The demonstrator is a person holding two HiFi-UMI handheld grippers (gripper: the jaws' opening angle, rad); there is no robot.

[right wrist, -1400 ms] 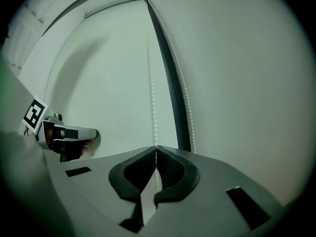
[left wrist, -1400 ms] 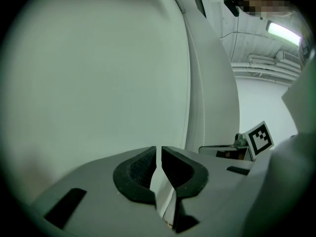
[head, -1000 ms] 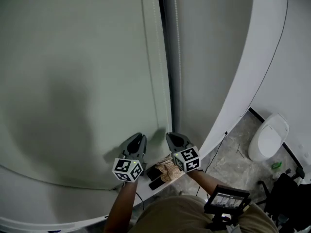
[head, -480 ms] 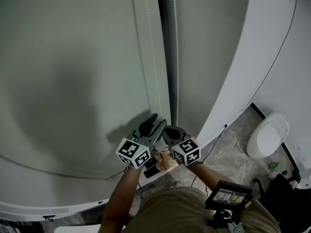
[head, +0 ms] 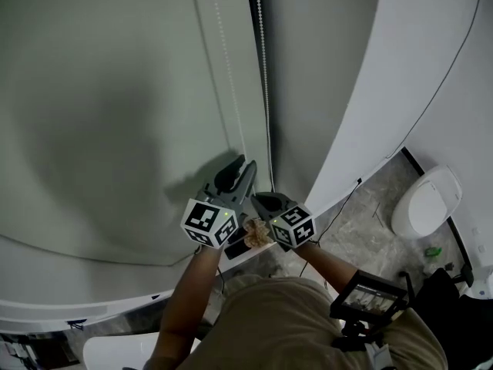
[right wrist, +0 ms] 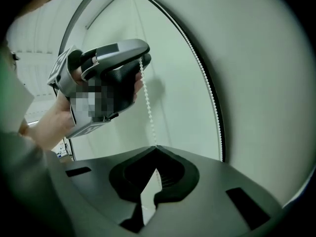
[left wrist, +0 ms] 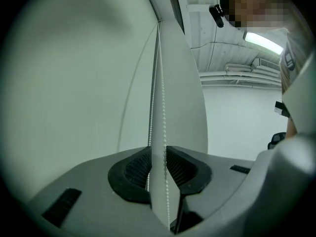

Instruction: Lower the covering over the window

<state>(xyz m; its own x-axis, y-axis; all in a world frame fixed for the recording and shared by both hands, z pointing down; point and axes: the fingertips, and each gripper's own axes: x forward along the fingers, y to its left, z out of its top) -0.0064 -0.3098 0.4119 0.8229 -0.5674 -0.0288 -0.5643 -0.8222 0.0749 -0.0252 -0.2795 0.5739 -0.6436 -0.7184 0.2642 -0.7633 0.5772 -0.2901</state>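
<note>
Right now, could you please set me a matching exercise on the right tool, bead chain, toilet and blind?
Things: A right tool; B bead chain; C toilet; D blind.
States: 1 on the floor, far right in the head view; 2 shut on a strand; 3 pale sheet filling the head view's left; 4 hanging along the blind's edge.
Pairs: A-2, B-4, C-1, D-3.
</note>
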